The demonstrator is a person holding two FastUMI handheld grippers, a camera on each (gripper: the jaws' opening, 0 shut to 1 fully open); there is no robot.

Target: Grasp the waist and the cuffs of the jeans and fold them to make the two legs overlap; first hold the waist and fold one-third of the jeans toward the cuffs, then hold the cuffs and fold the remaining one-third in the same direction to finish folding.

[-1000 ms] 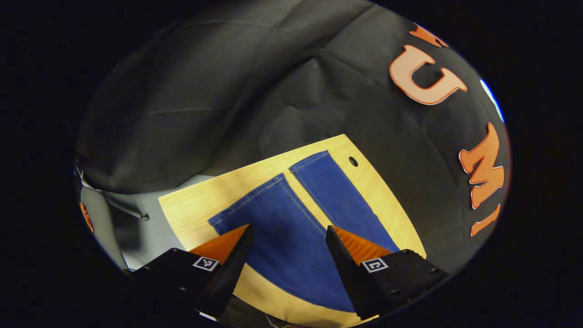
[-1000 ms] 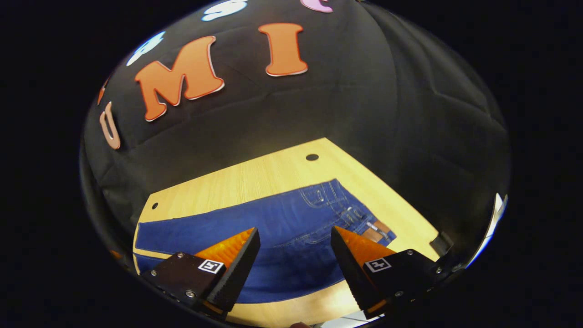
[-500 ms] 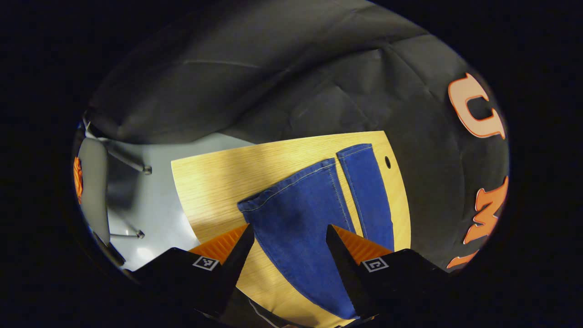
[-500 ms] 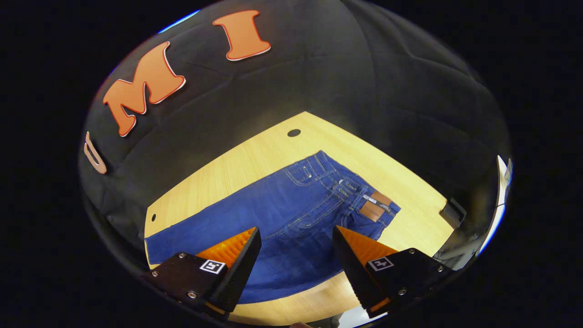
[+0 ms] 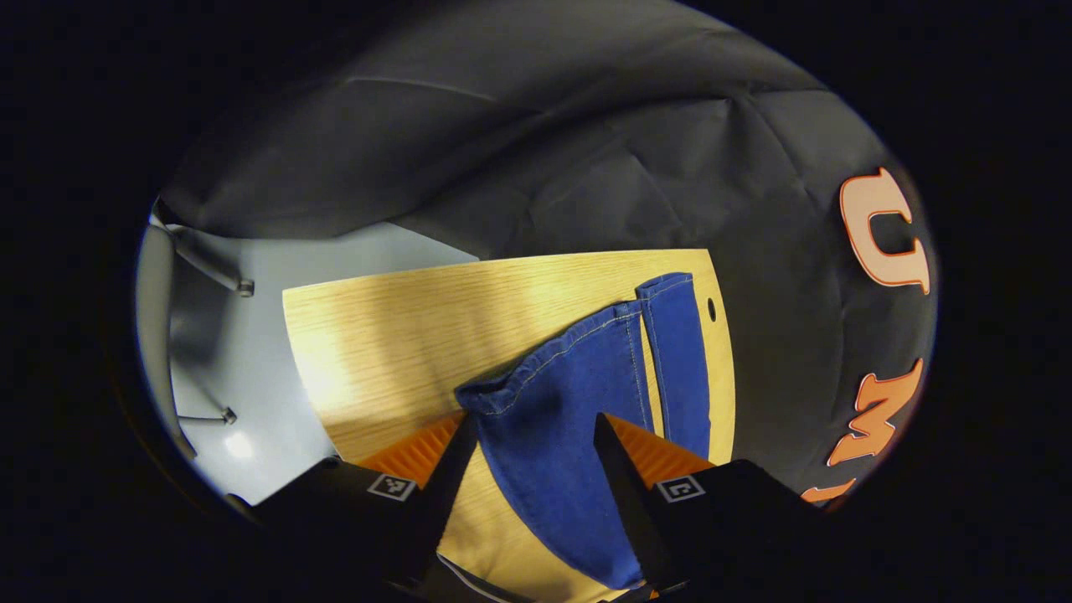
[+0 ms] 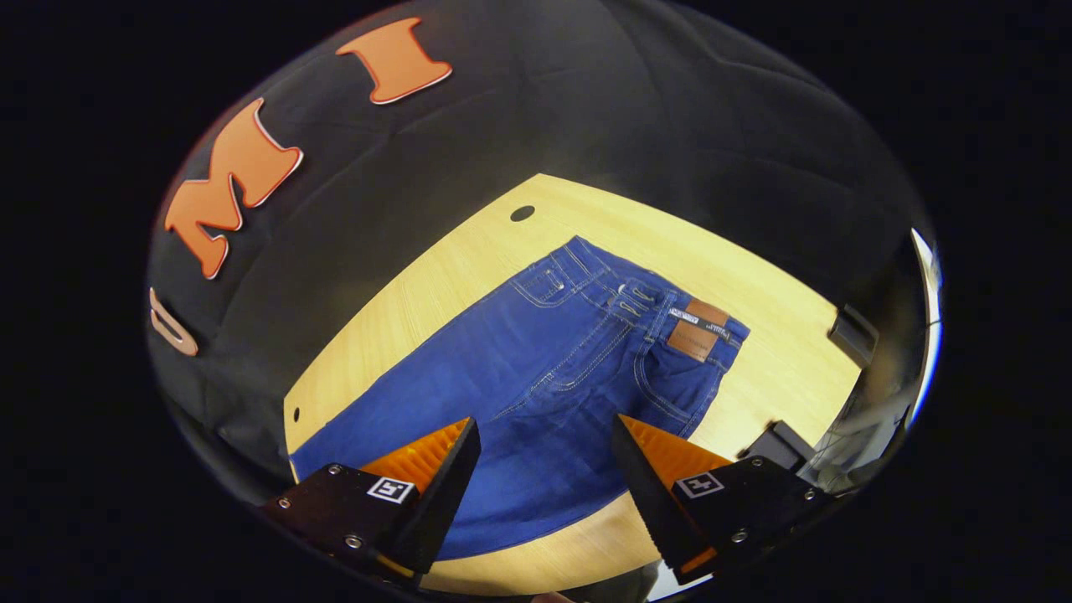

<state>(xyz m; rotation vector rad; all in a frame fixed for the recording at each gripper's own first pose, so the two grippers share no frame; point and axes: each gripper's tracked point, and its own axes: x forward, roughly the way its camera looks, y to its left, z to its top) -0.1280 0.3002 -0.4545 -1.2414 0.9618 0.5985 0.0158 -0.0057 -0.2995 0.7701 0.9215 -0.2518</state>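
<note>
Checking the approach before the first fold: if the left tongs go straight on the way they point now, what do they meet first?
Most likely the near leg's cuff, lying between the open left tongs; height above it is unclear.

Jeans [image 6: 536, 368] flat on table [image 6: 754, 276]

Both views above shared jeans [image 5: 578, 435], table [image 6: 754, 276]

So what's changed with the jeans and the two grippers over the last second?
The left hand-held gripper has closed in on the near leg's cuff, whose hem now bunches between its fingers. The right hand-held gripper has swung toward the waist. Both remain open; the jeans stay unfolded.
</note>
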